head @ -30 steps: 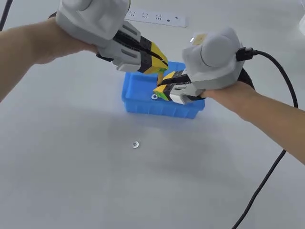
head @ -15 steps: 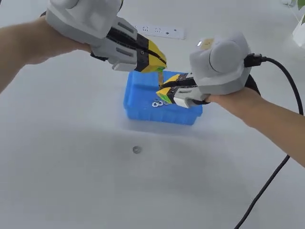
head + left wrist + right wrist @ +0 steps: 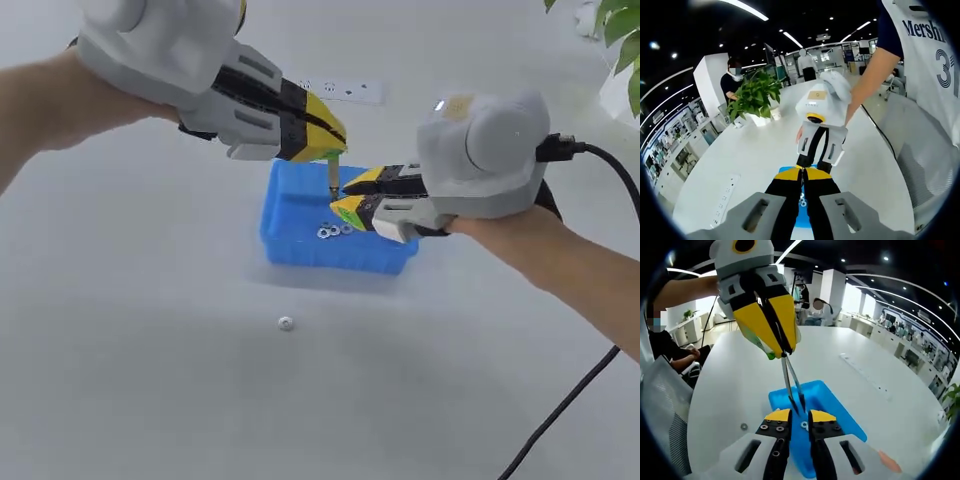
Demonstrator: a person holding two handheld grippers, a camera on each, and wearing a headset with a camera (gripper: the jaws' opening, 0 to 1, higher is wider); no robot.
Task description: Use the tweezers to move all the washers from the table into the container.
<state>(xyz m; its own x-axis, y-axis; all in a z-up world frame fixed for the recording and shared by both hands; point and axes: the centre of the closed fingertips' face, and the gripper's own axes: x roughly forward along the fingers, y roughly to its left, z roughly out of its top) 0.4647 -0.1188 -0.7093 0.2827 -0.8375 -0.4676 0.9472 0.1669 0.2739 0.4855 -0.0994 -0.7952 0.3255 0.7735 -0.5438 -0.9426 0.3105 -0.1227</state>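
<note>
left claw point(image 3: 333, 138) is clamped on the tweezers point(image 3: 333, 172), pointing them down into the blue container point(image 3: 330, 256). right claw point(image 3: 342, 197) hangs just beside them over the container's near edge, its jaws narrowly parted and empty. several washers point(image 3: 330, 232) lie together inside the container. one washer point(image 3: 286, 322) lies on the white surface point(image 3: 150, 350), in front of the container and apart from it.

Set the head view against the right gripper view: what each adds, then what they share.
Head view adds the black cable on the right tool and a cluster of washers in the blue container. Right gripper view adds a seated person beyond the table. Shared: the container, the left tool gripping the tweezers, one loose washer on the table.
</note>
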